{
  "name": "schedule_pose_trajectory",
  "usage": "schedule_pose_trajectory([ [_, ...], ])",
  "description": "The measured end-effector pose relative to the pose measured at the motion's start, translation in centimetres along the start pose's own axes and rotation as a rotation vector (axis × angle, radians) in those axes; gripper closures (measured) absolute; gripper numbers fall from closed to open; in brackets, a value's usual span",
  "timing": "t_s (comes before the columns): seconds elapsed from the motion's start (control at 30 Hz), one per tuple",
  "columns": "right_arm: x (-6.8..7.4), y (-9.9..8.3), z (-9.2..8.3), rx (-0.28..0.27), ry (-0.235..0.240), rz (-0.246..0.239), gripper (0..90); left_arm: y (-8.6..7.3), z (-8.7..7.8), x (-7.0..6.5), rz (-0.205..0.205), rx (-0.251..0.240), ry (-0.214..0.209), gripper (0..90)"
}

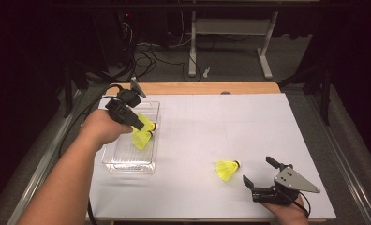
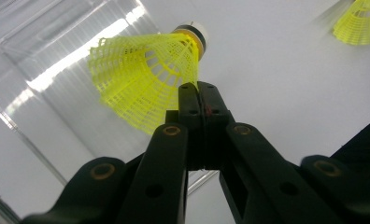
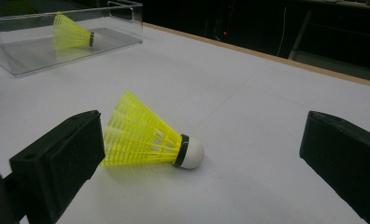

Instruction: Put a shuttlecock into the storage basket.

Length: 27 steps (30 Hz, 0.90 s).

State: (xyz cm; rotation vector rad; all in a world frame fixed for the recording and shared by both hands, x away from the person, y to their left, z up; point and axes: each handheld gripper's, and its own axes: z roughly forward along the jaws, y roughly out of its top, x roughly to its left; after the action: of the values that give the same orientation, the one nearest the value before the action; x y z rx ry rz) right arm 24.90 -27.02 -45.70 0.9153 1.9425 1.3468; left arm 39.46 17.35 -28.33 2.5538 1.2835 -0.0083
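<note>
Shuttlecocks come to three in the high view, all yellow, beside one clear tray (image 1: 127,168) and two grippers. The left gripper (image 1: 141,123) hangs over the tray's far half with its jaws pressed together on the held shuttlecock (image 1: 149,124), whose white cork points toward the tray's right wall. A second shuttlecock (image 1: 140,140) lies inside the tray, just nearer the person than the held one. The third shuttlecock (image 1: 227,169) lies on its side on the white sheet (image 1: 249,122), well to the right of the tray and nearer the person. The right gripper (image 1: 257,169) sits just right of it, jaws spread wide, not touching it.

From the left gripper view, the left gripper (image 2: 199,91) has its jaws clamped flat together on the mesh skirt of the held shuttlecock (image 2: 145,74). The cork points up and away, with the tray (image 2: 19,135) below and to the left. One more blurred shuttlecock (image 2: 360,21) shows at the top right corner. I cannot tell which of the other two it is.

From the right gripper view, the right gripper (image 3: 206,140) stands wide open. The third shuttlecock (image 3: 145,140) lies on the sheet beyond the jaw tips, nearer the left jaw and clear of both. Its skirt points back toward the tray and its cork away from it. The tray (image 3: 15,65) stands far off at the top left, with one shuttlecock (image 3: 71,32) lying in it.
</note>
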Motion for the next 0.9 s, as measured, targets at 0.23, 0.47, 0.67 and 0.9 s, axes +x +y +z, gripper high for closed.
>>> schedule_pose_trajectory([
  [0.23, 0.0, 0.0, 0.0, -0.001, -0.003, 0.001, 0.7, -1.6, 0.0, 0.7, -0.021, 0.016, 0.017, 90.0],
  [0.47, 0.2, 0.1, -0.1, -0.003, -0.002, -0.001, 0.7, -2.6, 1.1, 0.6, -0.033, 0.039, 0.037, 90.0],
  [0.67, 0.1, 0.0, -0.1, -0.003, -0.005, 0.0, 0.7, -2.9, 2.3, 0.3, -0.027, 0.047, 0.027, 90.0],
  [0.9, 0.1, 0.1, -0.2, -0.004, -0.005, 0.001, 0.7, -3.1, 3.4, 0.3, -0.037, 0.065, 0.031, 90.0],
])
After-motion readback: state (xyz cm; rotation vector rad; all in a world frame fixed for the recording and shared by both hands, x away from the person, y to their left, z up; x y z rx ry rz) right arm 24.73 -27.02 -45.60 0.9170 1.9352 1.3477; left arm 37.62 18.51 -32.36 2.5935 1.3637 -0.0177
